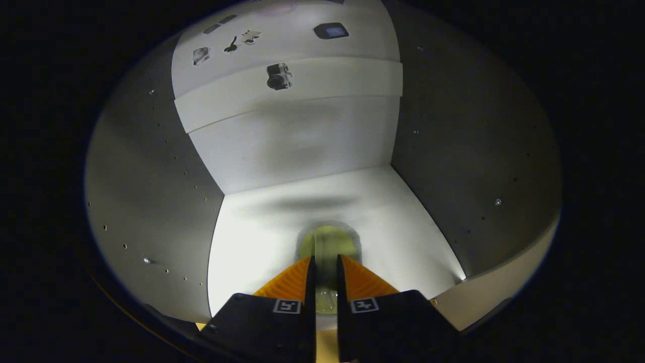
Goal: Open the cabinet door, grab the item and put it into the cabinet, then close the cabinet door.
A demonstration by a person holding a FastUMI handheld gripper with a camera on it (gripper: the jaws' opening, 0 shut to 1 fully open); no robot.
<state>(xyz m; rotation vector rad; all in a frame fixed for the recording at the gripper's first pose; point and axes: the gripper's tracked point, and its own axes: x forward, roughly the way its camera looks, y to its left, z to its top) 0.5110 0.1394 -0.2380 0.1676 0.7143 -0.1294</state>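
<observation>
Item: a small yellow-green thing, pale and rather see-through, with a rounded far end; its exact kind could not be made out.
Where it was: inside the cabinet, low over the white shelf floor, with a soft dark shadow around its far end; whether it rested on the floor could not be told.
Gripper: the gripper reached forward into the cabinet, its two fingers pointing toward the back wall.
Grip: the fingers were drawn close with only a narrow gap, and the item sat in that gap, pinched from both sides.
Cabinet: grey side walls dotted with rows of small holes stood either side, a white back wall ahead, and a white board crossed higher up.
Above the board: a small dark object sat against it; several little dark marks lay higher still.
Hard to see: most of the item was hidden behind the fingers; only its far end and a sliver between them showed.
</observation>
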